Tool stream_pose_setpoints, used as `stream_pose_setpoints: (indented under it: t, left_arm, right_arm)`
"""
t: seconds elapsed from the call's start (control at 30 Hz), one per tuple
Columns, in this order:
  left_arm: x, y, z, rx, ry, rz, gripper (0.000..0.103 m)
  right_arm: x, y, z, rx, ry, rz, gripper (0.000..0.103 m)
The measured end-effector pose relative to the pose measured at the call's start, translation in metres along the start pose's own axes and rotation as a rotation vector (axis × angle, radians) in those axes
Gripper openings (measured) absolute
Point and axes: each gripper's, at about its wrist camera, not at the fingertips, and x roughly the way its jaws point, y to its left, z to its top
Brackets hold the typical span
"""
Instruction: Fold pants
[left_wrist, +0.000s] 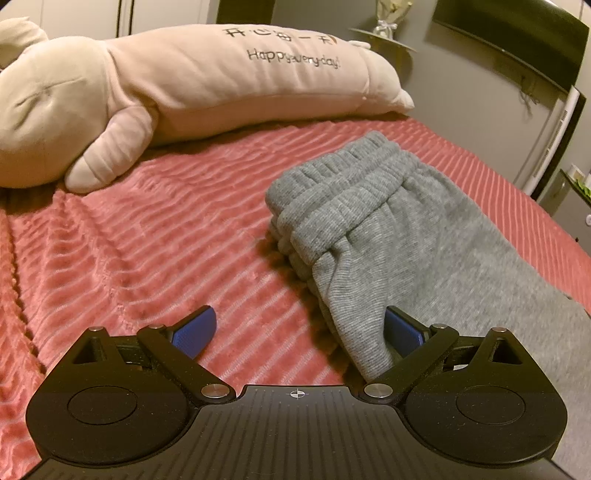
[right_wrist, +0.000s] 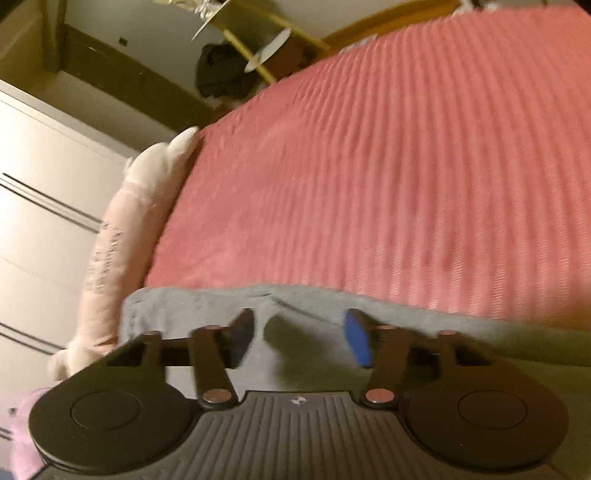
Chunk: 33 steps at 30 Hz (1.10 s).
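Grey ribbed-knit sweatpants (left_wrist: 369, 229) folded on red ribbed plush bedspread (left_wrist: 147, 229), elastic waistband ahead of left gripper (left_wrist: 299, 332) fingers. Left fingers spread wide, gripping nothing; pants edge lies against inner face of right-side blue pad (left_wrist: 400, 332). Cream plush animal pillow (left_wrist: 207, 81) beyond fingers, printed "Happy every day!" under Chinese characters. Right gripper (right_wrist: 301, 338) fingers apart over grey fabric, nothing pinched; view blurred.
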Motion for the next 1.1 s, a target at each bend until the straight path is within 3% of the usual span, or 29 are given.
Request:
stream_pose_setpoints:
  t: [0.13, 0.33, 0.47, 0.57, 0.87, 0.93, 1.0, 1.1]
  left_arm:
    - [0.000, 0.001, 0.000, -0.007, -0.002, -0.006, 0.101]
    - [0.002, 0.001, 0.000, -0.009, -0.004, -0.012, 0.101]
    - [0.005, -0.001, 0.000, -0.002, -0.006, -0.013, 0.103]
    - [0.006, -0.002, 0.000, 0.002, -0.007, -0.008, 0.103]
    - [0.007, -0.003, -0.001, 0.005, -0.009, 0.003, 0.103]
    - [0.008, -0.004, -0.001, 0.012, -0.011, 0.008, 0.103]
    - [0.009, -0.003, -0.001, 0.013, -0.013, 0.010, 0.103]
    - [0.010, -0.005, -0.001, 0.018, -0.015, 0.015, 0.103]
  right_arm:
    - [0.017, 0.006, 0.011, -0.014, 0.137, 0.048, 0.057]
    - [0.001, 0.014, 0.033, -0.165, 0.209, -0.131, 0.057]
    - [-0.013, 0.005, 0.032, -0.221, 0.274, -0.134, 0.058]
    - [-0.011, -0.001, 0.030, -0.188, 0.277, -0.069, 0.063]
    - [-0.013, -0.024, 0.029, -0.054, 0.407, 0.155, 0.073]
    - [-0.010, -0.020, 0.029, -0.034, 0.404, 0.211, 0.089]
    - [-0.002, -0.014, 0.027, -0.015, 0.385, 0.334, 0.098]
    - [0.022, -0.010, 0.026, 0.015, 0.395, 0.347, 0.099]
